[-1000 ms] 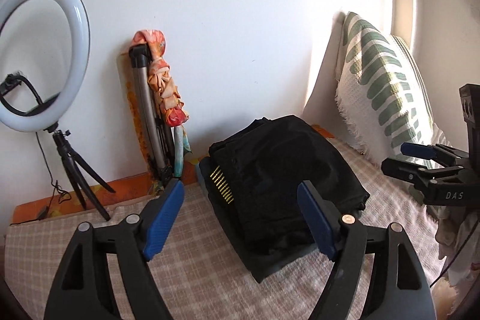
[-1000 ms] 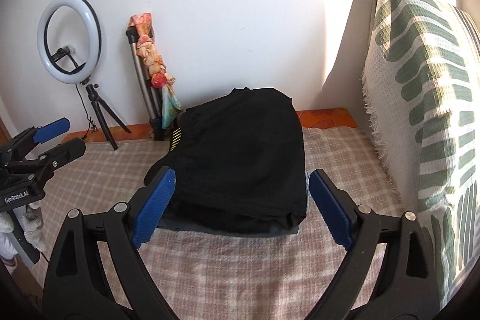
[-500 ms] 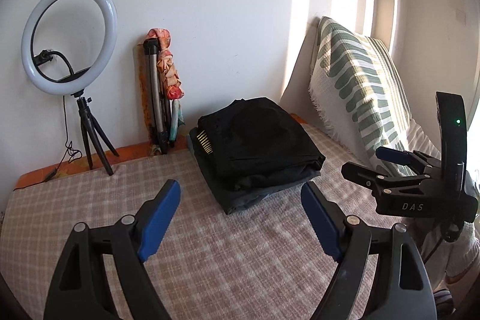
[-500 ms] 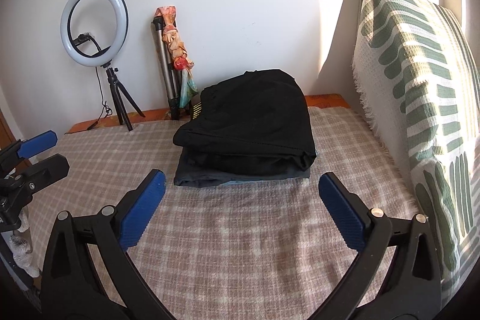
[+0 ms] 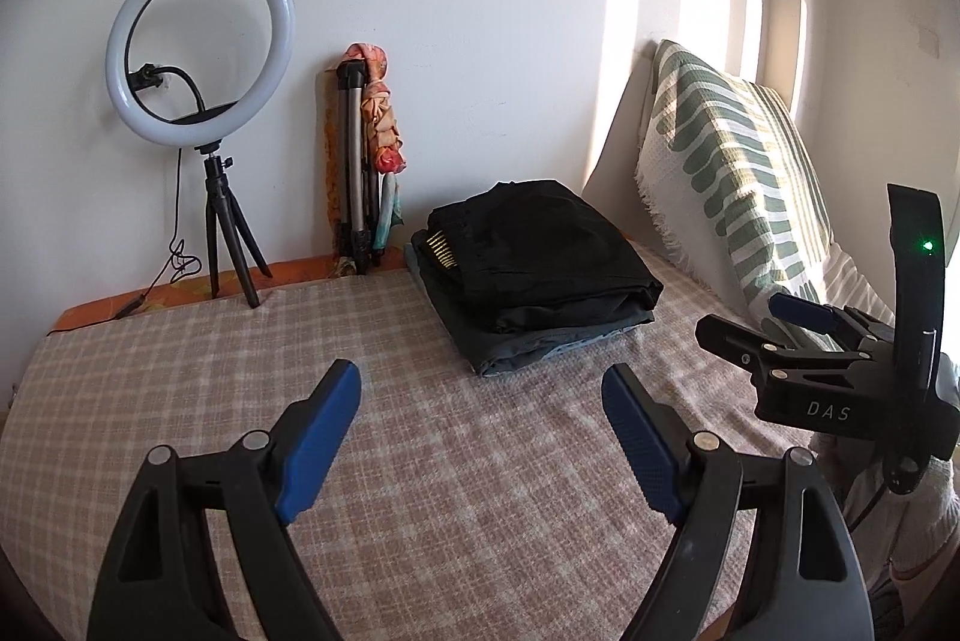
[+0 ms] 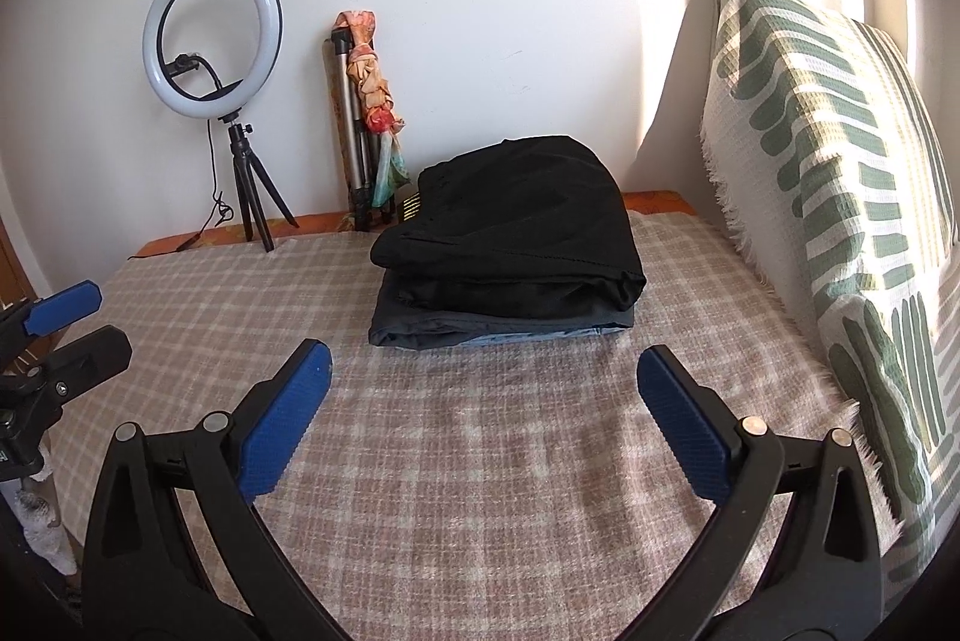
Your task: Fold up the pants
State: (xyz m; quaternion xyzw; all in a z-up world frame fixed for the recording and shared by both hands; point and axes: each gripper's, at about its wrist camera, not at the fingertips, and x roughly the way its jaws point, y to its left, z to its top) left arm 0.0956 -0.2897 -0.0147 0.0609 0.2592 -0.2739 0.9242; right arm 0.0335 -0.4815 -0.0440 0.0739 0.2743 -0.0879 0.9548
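Note:
A stack of folded dark pants (image 5: 534,275) lies at the far side of the checked bed cover (image 5: 420,461), black pair on top, near the wall. It also shows in the right wrist view (image 6: 510,251). My left gripper (image 5: 480,431) is open and empty, well short of the stack. My right gripper (image 6: 480,407) is open and empty, also back from the stack. The right gripper shows at the right of the left wrist view (image 5: 774,329); the left gripper shows at the left edge of the right wrist view (image 6: 66,323).
A ring light on a small tripod (image 5: 204,101) stands by the wall at the back left. A folded tripod with an orange cloth (image 5: 366,161) leans on the wall. A green-striped white pillow (image 6: 840,197) stands along the right side.
Both grippers have pulled back from the stack of pants, which now looks smaller and farther. Both stay open and empty. The stack has not moved.

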